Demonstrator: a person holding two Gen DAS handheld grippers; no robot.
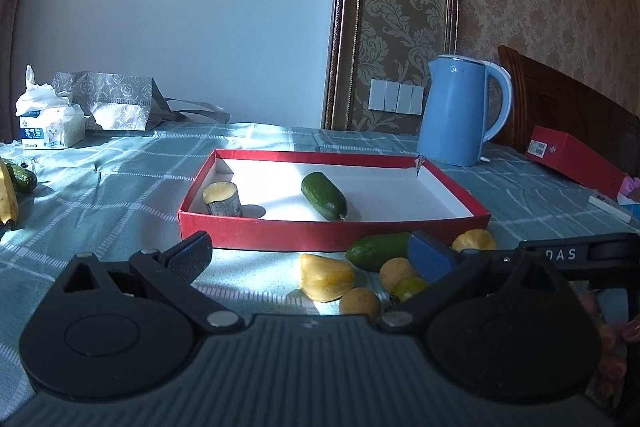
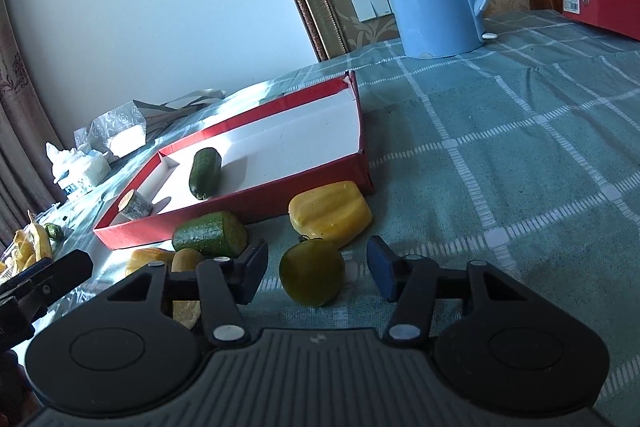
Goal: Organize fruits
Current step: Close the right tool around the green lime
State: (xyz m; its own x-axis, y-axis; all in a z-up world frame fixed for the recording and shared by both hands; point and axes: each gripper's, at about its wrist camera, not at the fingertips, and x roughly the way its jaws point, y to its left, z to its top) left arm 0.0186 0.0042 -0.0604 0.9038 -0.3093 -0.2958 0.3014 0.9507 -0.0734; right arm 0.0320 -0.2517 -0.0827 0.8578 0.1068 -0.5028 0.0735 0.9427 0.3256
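Room: patterned wallpaper and a pale wall behind a table (image 1: 120, 187) under a green checked cloth, sun falling across its middle.
Left claw (image 1: 310, 253): jaws wide apart, empty, hovering low over the loose fruit at the near edge, facing the tray.
Right claw (image 2: 318, 269): jaws apart, nothing clamped; a green tomato (image 2: 312, 273) sits between the fingers, apart from both pads, so by my reading it is lined up for a pick.
Loose fruit: a yellow pepper (image 2: 330, 211), a cut cucumber (image 2: 210, 235) and small yellow pieces (image 1: 360, 303) lie bunched just in front of the tray's near wall, likely waiting their turn.
Cut cucumber axis: long axis runs along the tray's near wall, cut face toward the right claw.
Tray (image 1: 332, 233): red, white inside, mid-table, long side parallel to the near edge; placed within easy reach of both claws.
In tray: a whole cucumber (image 1: 324, 195) near the middle, long axis slanting from far-left to near-right, stem tip at the near end; a stump-like piece (image 1: 222, 200) standing upright in the near-left corner.
Left edge: bananas (image 1: 8, 199) and another cucumber (image 1: 24, 179), well apart from the tray.
Far edge: blue kettle (image 1: 460, 115), tissue pack (image 1: 50, 127), grey bag (image 1: 116, 99).
Progress: early, most fruit not yet in the tray.
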